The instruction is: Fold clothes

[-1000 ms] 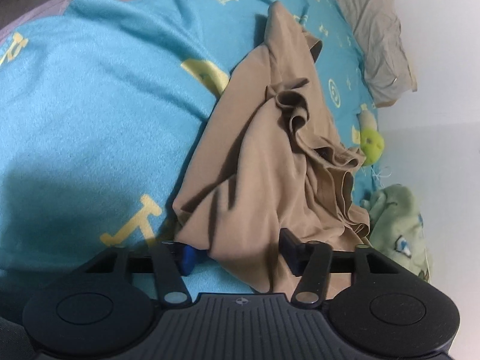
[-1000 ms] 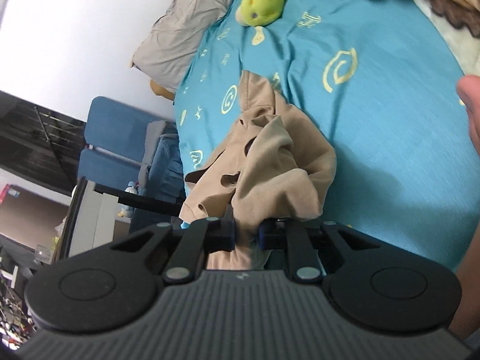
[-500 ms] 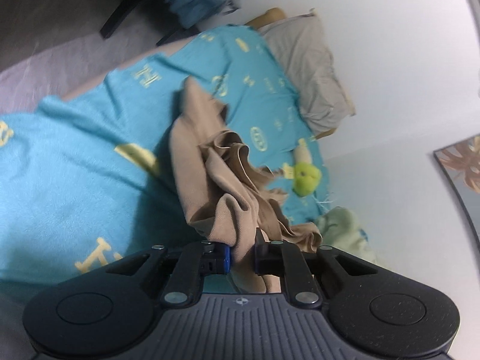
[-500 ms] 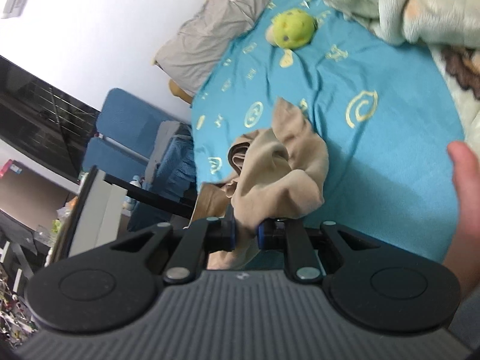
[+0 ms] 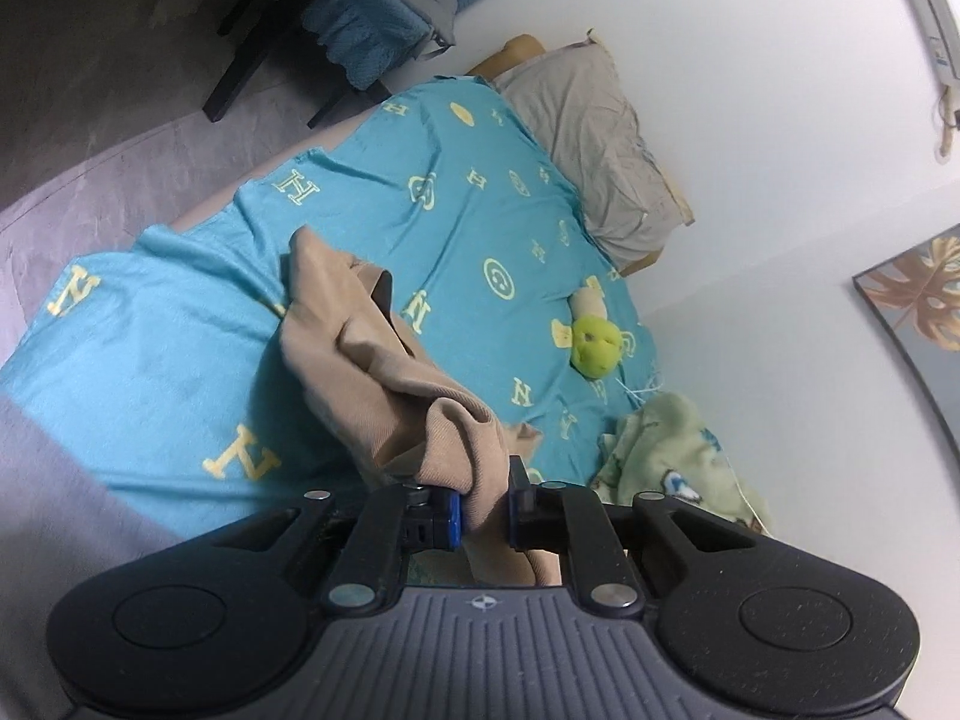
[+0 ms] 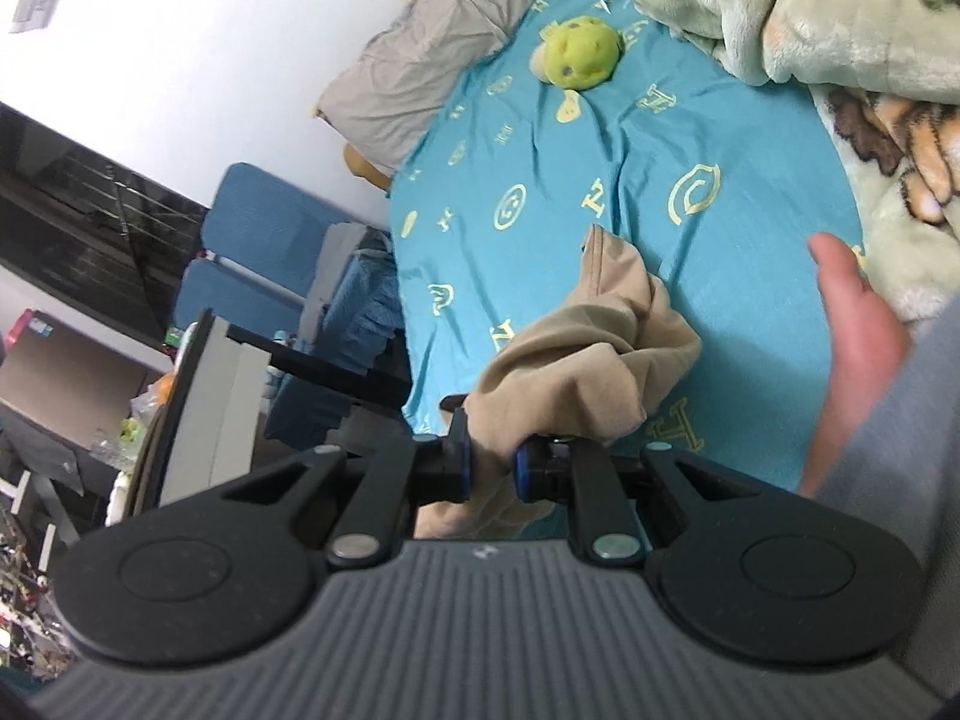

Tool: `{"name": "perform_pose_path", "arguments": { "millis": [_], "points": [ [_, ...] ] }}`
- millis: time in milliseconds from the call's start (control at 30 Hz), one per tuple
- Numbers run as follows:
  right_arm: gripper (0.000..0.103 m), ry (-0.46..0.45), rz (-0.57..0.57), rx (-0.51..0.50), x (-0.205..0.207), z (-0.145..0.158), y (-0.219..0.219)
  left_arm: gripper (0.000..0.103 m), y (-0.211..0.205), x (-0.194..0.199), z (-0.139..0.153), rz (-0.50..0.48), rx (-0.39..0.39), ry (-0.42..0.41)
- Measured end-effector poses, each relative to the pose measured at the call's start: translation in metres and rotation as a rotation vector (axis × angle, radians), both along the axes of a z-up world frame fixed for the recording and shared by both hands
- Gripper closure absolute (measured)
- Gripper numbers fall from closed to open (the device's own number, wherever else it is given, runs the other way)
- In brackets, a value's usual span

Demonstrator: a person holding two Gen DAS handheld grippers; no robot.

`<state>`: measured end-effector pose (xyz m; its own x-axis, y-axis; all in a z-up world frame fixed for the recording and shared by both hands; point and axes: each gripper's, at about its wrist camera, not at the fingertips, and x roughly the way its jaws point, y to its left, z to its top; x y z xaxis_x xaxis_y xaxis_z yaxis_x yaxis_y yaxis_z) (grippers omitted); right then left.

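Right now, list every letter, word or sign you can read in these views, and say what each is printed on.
"H": yellow letters repeated across the teal bedsheet.
"N": yellow letters, same sheet.
Round smiley-like and swirl emblems, same sheet: symbols, not text.
Box beside the desk: print too blurred to read.
Tan garment, pillow, both claws: no text.

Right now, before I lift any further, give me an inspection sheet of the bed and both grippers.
Surface: bed with teal sheet printed with yellow letters, wrinkled.
Job's things: one tan garment, bunched, partly lifted, its far end on the sheet.
Clutter: green plush toy, grey pillow at the head, pale green blanket along one side.
Grippers: left gripper shut on the garment; right gripper shut on the garment.
Cables: nothing seen.
Surroundings: blue chair and dark desk beside the bed, white wall, framed picture.
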<state>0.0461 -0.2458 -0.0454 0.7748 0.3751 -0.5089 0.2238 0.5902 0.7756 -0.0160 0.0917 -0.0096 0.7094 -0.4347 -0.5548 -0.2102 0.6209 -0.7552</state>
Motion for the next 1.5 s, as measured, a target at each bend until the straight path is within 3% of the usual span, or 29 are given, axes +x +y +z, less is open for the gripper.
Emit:
{"name": "perform_pose_path", "arguments": {
  "millis": [200,433,600,700,900,933,1000,1067,1100,1133,1167,1300,1333,1367,1500],
  "points": [
    [0.087,0.068,-0.005,0.001,0.052,-0.011,0.003,0.089,-0.011,0.081,-0.010,0.020,0.080,0.018],
    [0.085,0.175,0.016,0.015,0.141,-0.068,0.003,0.088,-0.018,0.176,-0.066,-0.012,0.204,0.025],
    [0.085,0.230,0.043,0.096,0.173,-0.115,-0.004,0.088,-0.010,0.197,-0.115,-0.041,0.214,0.028],
    [0.084,0.237,0.055,0.063,0.177,-0.116,0.001,0.088,-0.008,0.205,-0.123,-0.048,0.211,0.033],
    [0.082,0.237,0.100,0.011,0.179,-0.117,0.008,0.087,-0.020,0.210,-0.126,-0.101,0.313,0.015],
    [0.078,0.236,0.114,0.022,0.179,-0.117,0.007,0.086,-0.020,0.210,-0.124,-0.104,0.319,0.013],
    [0.058,0.214,0.150,0.057,0.180,-0.115,0.006,0.076,-0.023,0.209,-0.119,-0.122,0.332,0.002],
    [0.009,0.140,0.180,0.117,0.174,-0.108,0.006,0.049,-0.029,0.206,-0.112,-0.157,0.355,-0.035],
    [0.007,0.098,0.190,0.110,0.170,-0.100,0.008,0.040,-0.032,0.204,-0.107,-0.179,0.366,-0.062],
    [0.009,0.056,0.200,0.103,0.165,-0.092,0.010,0.024,-0.036,0.201,-0.102,-0.196,0.391,-0.099],
    [0.009,0.006,0.218,0.069,0.161,-0.084,0.013,0.015,-0.041,0.197,-0.096,-0.208,0.424,-0.142],
    [0.009,-0.133,0.258,-0.185,0.147,-0.055,0.028,0.008,-0.060,0.183,-0.083,-0.250,0.609,-0.262],
    [0.021,-0.141,0.282,-0.231,0.147,-0.055,0.032,0.008,-0.062,0.184,-0.086,-0.259,0.626,-0.253],
    [0.041,-0.124,0.301,-0.268,0.150,-0.058,0.036,0.008,-0.063,0.186,-0.091,-0.266,0.638,-0.236],
    [0.061,-0.024,0.349,-0.391,0.177,-0.078,0.047,0.009,-0.065,0.201,-0.111,-0.272,0.715,-0.170]
  ]
}}
